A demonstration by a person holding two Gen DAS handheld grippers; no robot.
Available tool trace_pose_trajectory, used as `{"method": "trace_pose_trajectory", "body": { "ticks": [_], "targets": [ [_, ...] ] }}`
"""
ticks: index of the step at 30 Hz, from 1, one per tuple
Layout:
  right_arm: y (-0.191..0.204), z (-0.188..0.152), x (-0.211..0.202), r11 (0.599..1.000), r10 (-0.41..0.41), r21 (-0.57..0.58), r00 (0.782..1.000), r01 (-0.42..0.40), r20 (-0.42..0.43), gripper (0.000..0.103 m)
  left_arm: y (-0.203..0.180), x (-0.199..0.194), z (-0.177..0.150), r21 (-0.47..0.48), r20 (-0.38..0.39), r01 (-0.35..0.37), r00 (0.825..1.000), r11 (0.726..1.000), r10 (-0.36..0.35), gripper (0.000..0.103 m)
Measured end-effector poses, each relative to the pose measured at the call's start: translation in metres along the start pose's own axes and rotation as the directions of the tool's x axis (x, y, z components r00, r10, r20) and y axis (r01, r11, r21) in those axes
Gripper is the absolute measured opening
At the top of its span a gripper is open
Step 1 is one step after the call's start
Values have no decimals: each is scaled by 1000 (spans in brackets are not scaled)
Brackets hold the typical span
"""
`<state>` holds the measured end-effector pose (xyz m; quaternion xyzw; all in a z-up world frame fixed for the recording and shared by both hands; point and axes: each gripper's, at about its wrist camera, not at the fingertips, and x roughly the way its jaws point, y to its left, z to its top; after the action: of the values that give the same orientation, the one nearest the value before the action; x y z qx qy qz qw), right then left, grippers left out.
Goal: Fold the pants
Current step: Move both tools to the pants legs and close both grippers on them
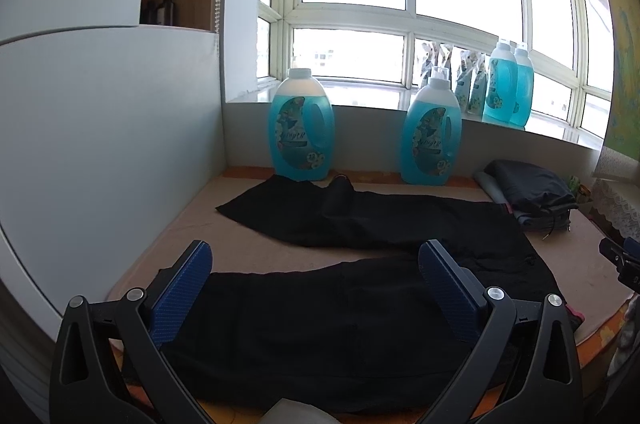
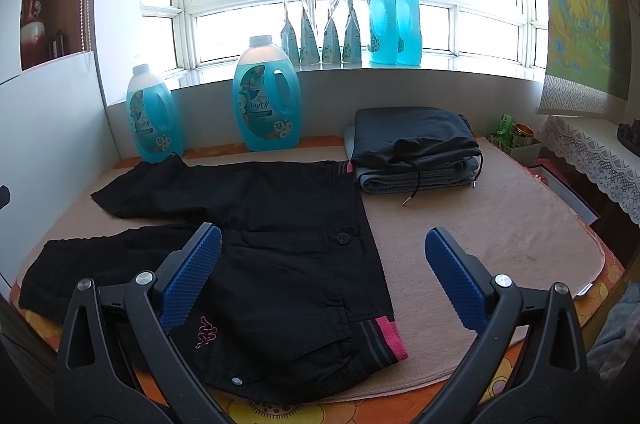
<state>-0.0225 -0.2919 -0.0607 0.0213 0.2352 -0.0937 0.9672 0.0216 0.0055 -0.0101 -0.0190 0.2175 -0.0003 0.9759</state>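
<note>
Black pants (image 2: 280,224) lie flat on a beige mat (image 2: 480,224), legs spread apart toward the left, waistband with a pink stripe at the right. They also show in the left wrist view (image 1: 360,224), legs stretching away. My left gripper (image 1: 316,264) is open and empty, hovering over the near leg's end. My right gripper (image 2: 324,252) is open and empty above the waist end, its left finger (image 2: 192,272) over the hip, its right finger (image 2: 452,276) over bare mat.
A stack of folded clothes (image 2: 416,148) sits at the mat's back right, a drawstring trailing off it. Two blue detergent jugs (image 2: 266,96) stand against the back wall, more bottles (image 2: 394,22) on the windowsill. A white panel (image 1: 100,124) bounds the left side.
</note>
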Motion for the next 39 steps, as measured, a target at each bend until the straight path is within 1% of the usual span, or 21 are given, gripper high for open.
{"method": "trace_pose_trajectory", "body": {
  "ticks": [3,8,11,13,17,20,22,26,29,31,32,34,36,39],
  "targets": [
    [2,1,5,1000,2,-11,1000,-2,-5,103,6,5,-1,0,-5,-5,1000,1000,5,103],
    [3,1,9,1000,5,-31,1000,-4,4,103,22,13,-2,-12,-6,-34,999,999,34,103],
    [4,-2,14,998,43,-39,999,-44,-12,103,35,16,-5,-14,-6,-34,999,999,34,103],
    [5,-5,18,996,68,-54,997,-69,-29,103,44,18,-8,-14,-14,-50,999,999,50,102],
    [10,-11,23,990,79,-116,996,-84,-50,103,62,23,-15,-4,-46,-86,995,996,86,99],
    [16,-17,23,976,125,-169,990,-135,-68,103,73,26,-23,-1,-82,-85,993,996,85,95],
    [23,-23,23,962,147,-219,985,-163,-91,100,77,27,-29,8,-110,-84,990,996,85,91],
    [39,-36,25,931,146,-318,981,-179,-126,97,83,28,-41,19,-147,-89,985,996,91,87],
    [47,-40,30,916,155,-347,976,-200,-153,93,91,36,-44,-2,-181,-65,982,998,63,83],
    [50,-40,36,914,162,-346,972,-212,-169,92,97,48,-40,-12,-204,-44,978,999,41,76],
    [51,-38,40,912,168,-346,970,-221,-177,92,100,54,-38,-11,-212,-40,977,999,37,74],
    [54,-33,47,907,180,-348,965,-237,-190,88,107,69,-29,-10,-225,-29,974,1000,27,67],
    [56,-24,56,903,189,-351,962,-249,-197,87,115,85,-17,-21,-233,-15,973,1000,10,65],
    [60,-6,70,896,192,-365,962,-253,-195,86,123,110,5,-30,-237,5,971,1000,-13,63]
  ]
}}
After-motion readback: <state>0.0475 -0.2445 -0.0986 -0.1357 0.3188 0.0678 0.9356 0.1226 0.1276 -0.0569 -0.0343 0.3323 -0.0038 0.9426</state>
